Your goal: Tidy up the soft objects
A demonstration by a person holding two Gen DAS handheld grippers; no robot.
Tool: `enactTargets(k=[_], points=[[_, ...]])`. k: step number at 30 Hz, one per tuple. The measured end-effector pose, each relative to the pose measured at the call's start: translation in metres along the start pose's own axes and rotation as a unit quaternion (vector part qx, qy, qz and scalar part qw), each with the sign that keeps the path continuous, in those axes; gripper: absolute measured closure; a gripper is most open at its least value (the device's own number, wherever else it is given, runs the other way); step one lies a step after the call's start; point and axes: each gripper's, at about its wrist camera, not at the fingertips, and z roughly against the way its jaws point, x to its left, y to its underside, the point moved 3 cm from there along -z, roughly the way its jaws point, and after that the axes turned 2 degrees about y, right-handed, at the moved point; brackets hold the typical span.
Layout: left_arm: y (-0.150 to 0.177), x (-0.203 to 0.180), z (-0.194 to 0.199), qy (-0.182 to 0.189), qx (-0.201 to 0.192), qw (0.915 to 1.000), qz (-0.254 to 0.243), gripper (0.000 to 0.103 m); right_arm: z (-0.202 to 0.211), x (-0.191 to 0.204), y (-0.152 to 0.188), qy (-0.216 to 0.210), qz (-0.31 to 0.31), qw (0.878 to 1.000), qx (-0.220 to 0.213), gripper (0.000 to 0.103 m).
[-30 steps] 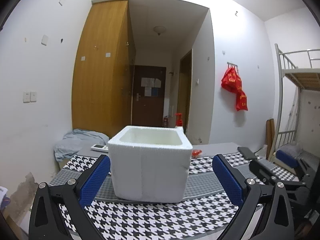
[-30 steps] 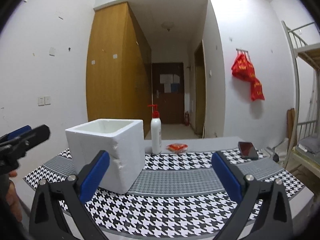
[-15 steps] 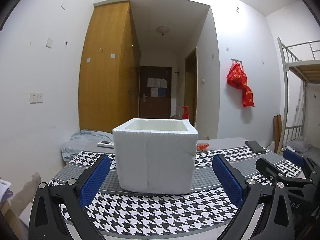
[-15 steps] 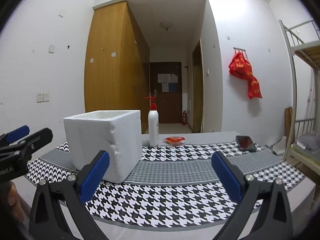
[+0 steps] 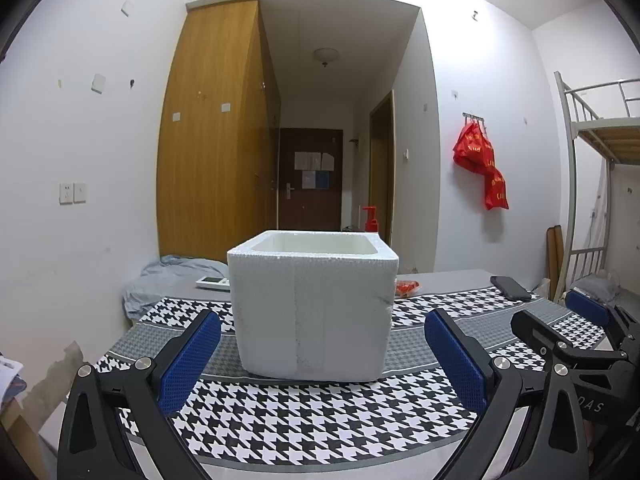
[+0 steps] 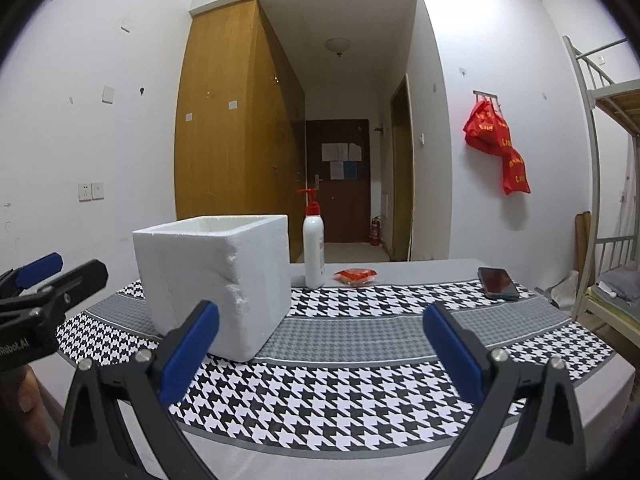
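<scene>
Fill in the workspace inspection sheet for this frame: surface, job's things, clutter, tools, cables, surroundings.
Surface: table covered by a black-and-white houndstooth cloth with grey bands.
Job's things: white foam box stands upright and open-topped on the cloth; its contents are hidden. Small red packet lies behind it, apart.
Clutter: white pump bottle upright beside the box; dark phone lying flat; remote; crumpled grey-blue cloth at the far left end.
Tools: left tool open, empty, facing the box; right tool open, empty.
Cables: nothing seen.
Surroundings: wooden wardrobe, red bags hung on the wall, bunk bed frame.
</scene>
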Motion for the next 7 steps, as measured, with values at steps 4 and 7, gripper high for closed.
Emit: enactTargets(k=[4, 7], points=[[0.0002, 0.0007, -0.0007, 0.002, 0.005, 1.0, 0.003, 0.001, 0.0006, -0.0005, -0.0005, -0.001, 0.001, 1.0, 0.0, 0.0], [0.0017, 0.0006, -0.0017, 0.004, 0.008, 0.9999, 0.004, 0.001, 0.0002, -0.0008, 0.0002, -0.001, 0.001, 1.0, 0.002, 0.0]])
